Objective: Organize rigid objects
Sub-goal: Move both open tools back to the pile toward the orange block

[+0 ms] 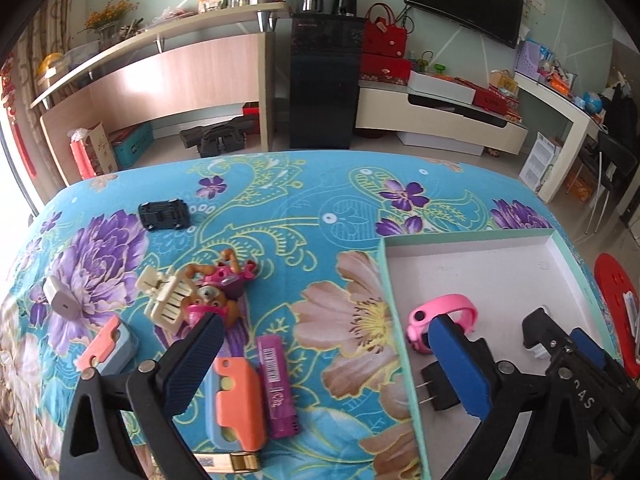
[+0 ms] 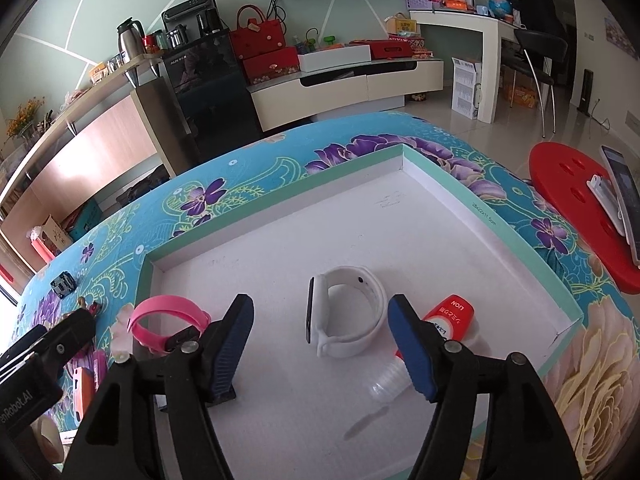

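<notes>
A shallow box with teal walls (image 2: 280,196) and a white floor lies on the flowered cloth. In it are a white watch (image 2: 348,320), a pink watch (image 1: 444,312), a black plug (image 1: 438,394) and a red tube with a clear cap (image 2: 448,316). My right gripper (image 2: 320,344) is open, with the white watch lying between its fingers, untouched. My left gripper (image 1: 328,364) is wide open astride the box's left wall (image 1: 400,320). An orange-and-blue piece (image 1: 236,404) and a purple block (image 1: 278,388) lie below its gap.
On the cloth to the left lie a pink pup figure (image 1: 220,288), a cream hair claw (image 1: 168,298), a white charger (image 1: 60,298), a pink-and-blue piece (image 1: 108,348) and a black toy car (image 1: 164,214). A red stool (image 2: 572,200) stands beyond the table's right edge.
</notes>
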The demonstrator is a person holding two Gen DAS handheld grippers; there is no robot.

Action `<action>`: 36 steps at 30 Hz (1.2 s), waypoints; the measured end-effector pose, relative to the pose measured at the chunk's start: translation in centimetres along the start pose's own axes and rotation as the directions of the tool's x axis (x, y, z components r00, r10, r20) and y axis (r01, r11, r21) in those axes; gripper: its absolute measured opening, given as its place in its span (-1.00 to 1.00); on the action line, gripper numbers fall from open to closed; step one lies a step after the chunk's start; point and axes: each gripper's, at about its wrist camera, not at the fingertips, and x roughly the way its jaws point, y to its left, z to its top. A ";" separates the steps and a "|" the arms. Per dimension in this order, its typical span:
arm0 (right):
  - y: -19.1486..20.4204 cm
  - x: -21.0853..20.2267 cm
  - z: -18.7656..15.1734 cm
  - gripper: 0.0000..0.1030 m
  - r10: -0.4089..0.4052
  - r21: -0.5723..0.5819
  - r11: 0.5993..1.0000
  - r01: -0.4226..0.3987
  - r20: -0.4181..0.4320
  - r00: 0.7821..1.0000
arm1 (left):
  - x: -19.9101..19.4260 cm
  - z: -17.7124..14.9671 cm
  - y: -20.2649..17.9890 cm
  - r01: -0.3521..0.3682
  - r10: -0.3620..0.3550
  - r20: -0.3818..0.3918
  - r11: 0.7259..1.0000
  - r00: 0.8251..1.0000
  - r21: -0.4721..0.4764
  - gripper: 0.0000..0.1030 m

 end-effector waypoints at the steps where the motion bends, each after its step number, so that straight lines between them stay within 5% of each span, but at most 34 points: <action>1: 0.1 0.0 0.0 0.48 -0.001 -0.003 1.000 0.001 0.001 1.000 | 0.0 -0.1 0.6 -0.016 0.016 -0.002 1.000 1.000 -0.012 1.00; 2: 0.2 0.0 0.0 0.62 0.001 -0.005 1.000 -0.001 0.002 1.000 | 0.0 -0.2 1.2 -0.033 0.033 -0.005 0.999 0.999 -0.024 1.00; 8: 0.8 -0.3 0.0 0.65 -0.001 -0.014 1.000 0.002 0.024 1.000 | -0.1 -1.1 4.8 -0.112 0.110 -0.025 0.990 0.994 -0.084 1.00; 11: 1.5 -0.6 0.1 1.00 -0.005 -0.032 0.999 0.006 0.046 0.999 | -0.4 -1.5 6.4 -0.134 0.131 -0.036 0.984 0.991 -0.115 1.00; 24: 6.4 -2.0 0.0 1.00 0.121 -0.119 0.987 -0.111 0.080 0.989 | -2.7 -2.4 12.4 -0.215 0.214 -0.032 0.950 0.976 -0.227 1.00; 36: 12.7 -3.1 -1.4 1.00 0.270 -0.251 0.934 -0.254 0.033 0.962 | -5.7 -3.1 17.3 -0.239 0.254 0.005 0.916 0.967 -0.321 1.00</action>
